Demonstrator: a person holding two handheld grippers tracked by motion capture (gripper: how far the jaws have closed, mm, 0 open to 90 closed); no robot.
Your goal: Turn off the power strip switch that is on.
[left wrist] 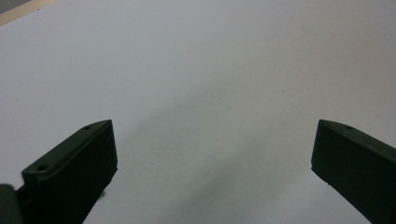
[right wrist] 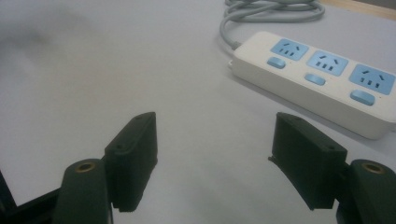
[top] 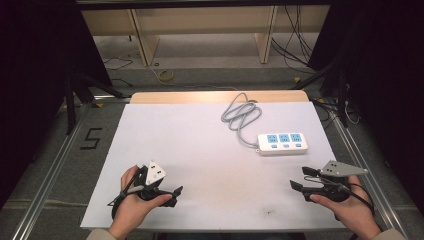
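While both hands rest at the near edge of the white tabletop (top: 200, 145), each claw is held just above the surface with nothing between its jaws. The left claw (top: 176, 196) is seen at the near left, its jaws spread wide over bare tabletop. The right claw (top: 299, 178) is seen at the near right, its jaws likewise parted wide and empty, pointed toward the middle of the tabletop. Farther off, beyond the right claw and apart from it, a white power strip (top: 282, 143) with three blue sockets is laid flat on the tabletop. Its grey cable (top: 241, 116) is coiled in loops behind it, near the far wooden edge (top: 220, 96).
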